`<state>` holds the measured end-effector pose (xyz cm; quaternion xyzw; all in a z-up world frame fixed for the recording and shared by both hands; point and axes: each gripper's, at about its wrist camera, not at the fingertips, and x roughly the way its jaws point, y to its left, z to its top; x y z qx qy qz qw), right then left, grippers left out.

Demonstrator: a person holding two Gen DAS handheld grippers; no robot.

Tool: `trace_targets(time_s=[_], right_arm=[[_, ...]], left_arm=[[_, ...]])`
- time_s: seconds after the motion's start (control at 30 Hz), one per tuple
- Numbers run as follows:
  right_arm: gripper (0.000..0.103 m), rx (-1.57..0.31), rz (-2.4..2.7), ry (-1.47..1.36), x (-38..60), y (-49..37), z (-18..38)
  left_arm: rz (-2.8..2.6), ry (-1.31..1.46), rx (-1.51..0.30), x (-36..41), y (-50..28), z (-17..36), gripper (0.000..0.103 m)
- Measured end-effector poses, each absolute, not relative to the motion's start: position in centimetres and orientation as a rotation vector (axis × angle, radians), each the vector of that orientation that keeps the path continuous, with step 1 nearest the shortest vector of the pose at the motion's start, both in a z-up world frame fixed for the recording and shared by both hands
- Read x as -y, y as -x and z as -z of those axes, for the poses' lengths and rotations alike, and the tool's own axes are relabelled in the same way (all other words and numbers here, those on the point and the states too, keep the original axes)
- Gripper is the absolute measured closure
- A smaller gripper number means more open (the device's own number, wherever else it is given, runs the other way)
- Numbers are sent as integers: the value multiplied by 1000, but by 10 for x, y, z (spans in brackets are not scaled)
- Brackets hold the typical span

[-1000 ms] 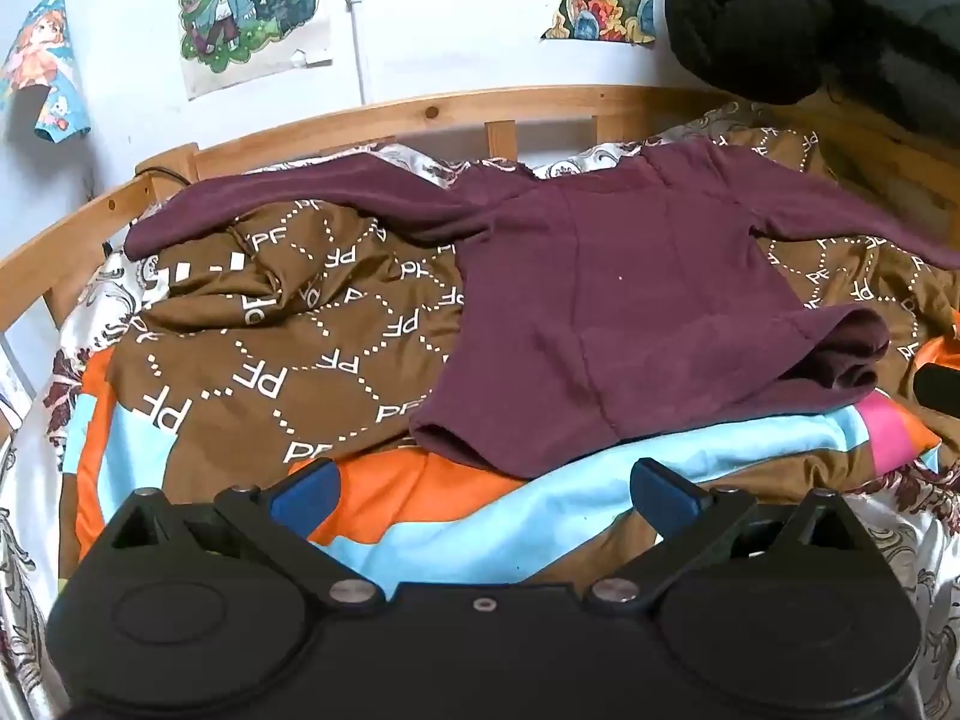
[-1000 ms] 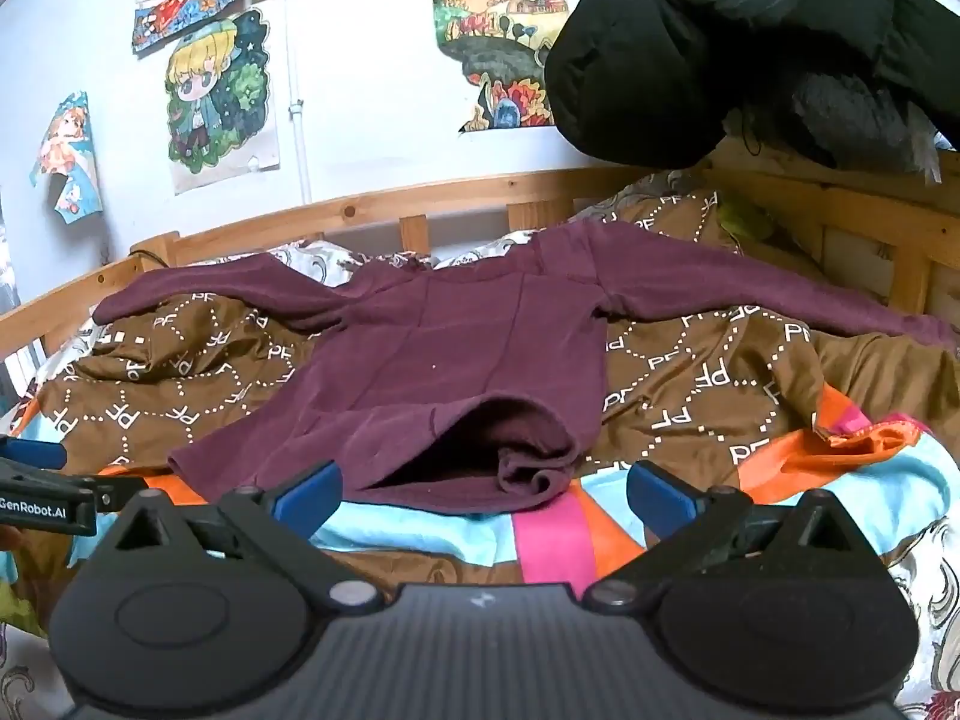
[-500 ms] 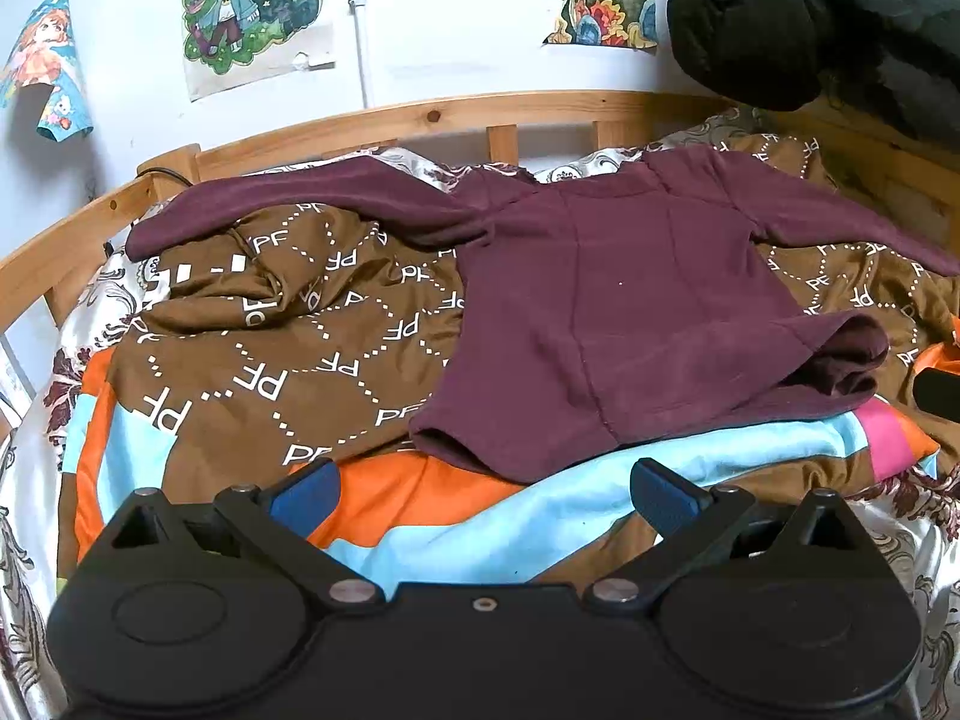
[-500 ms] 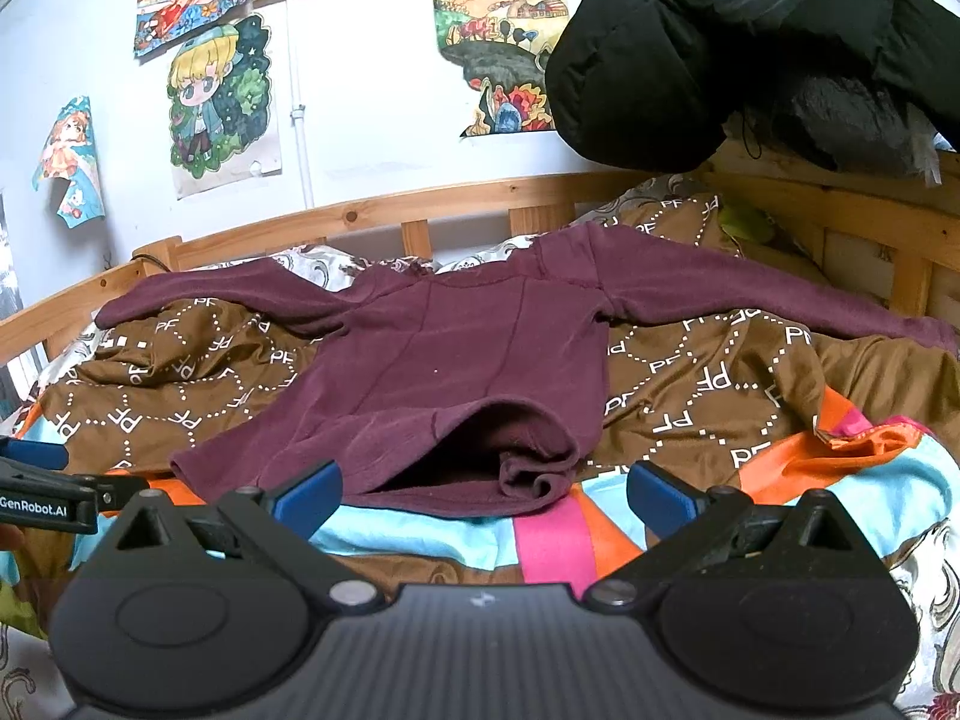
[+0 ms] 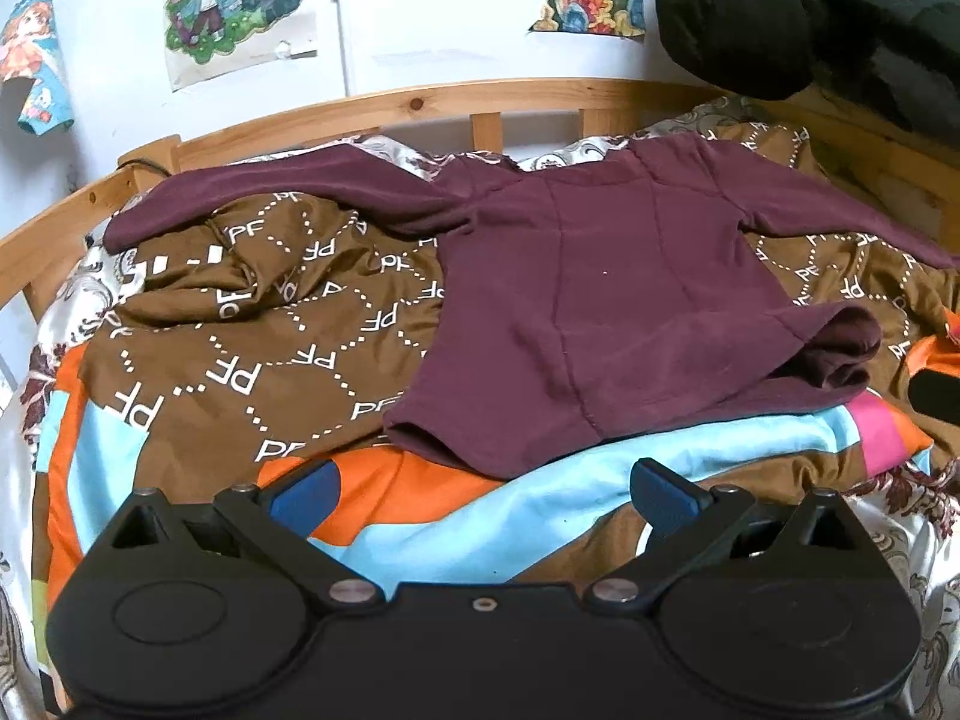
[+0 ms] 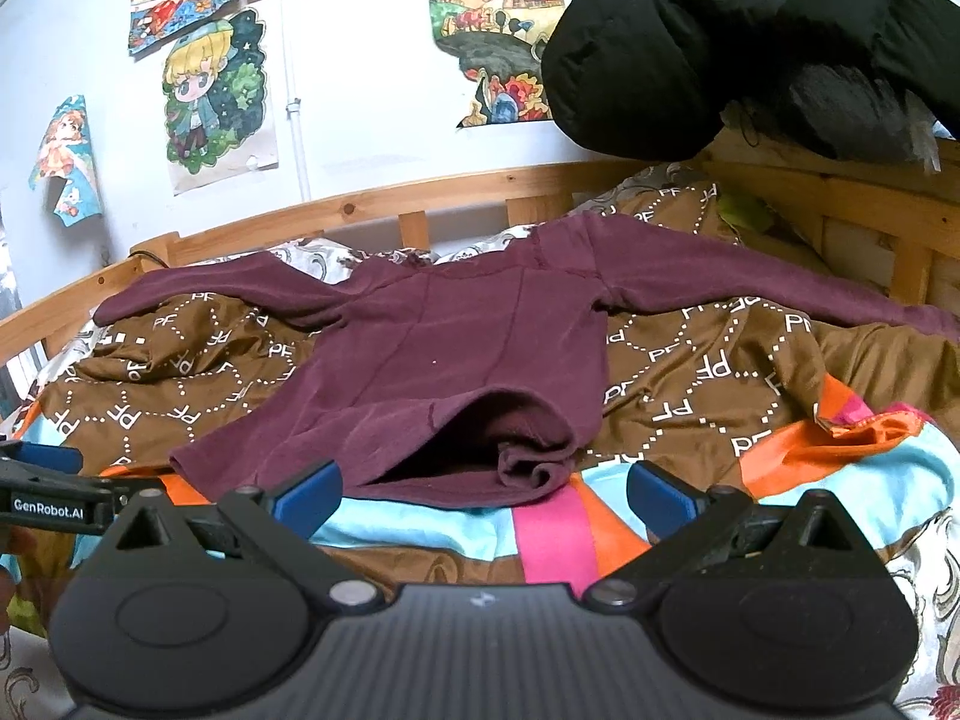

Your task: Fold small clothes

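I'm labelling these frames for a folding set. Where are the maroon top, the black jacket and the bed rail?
maroon top (image 5: 606, 312): left wrist view, middle of the body panel.
black jacket (image 6: 690, 54): right wrist view, its quilted bulk at upper right.
bed rail (image 5: 420, 105): left wrist view, the wooden top bar.

I am seeing the long-sleeved top (image 5: 600, 312) lying spread on the quilt (image 5: 240, 360), which is covering the bed (image 5: 420, 102). Its sleeves are reaching out toward nine and three o'clock, its hem (image 6: 456, 468) lying at six. The bed rail is running behind at twelve, posters (image 6: 216, 96) hanging above it, a jacket (image 6: 720, 42) sitting at two.
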<state>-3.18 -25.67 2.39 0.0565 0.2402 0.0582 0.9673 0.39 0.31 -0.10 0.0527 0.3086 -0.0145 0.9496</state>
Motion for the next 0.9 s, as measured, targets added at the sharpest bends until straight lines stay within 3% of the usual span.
trace_targets(time_s=[0.9], right_arm=[[0,-480,-126,-127,257,31,-23]], left_arm=[[12,-114,-643,-4,-6,3,1]])
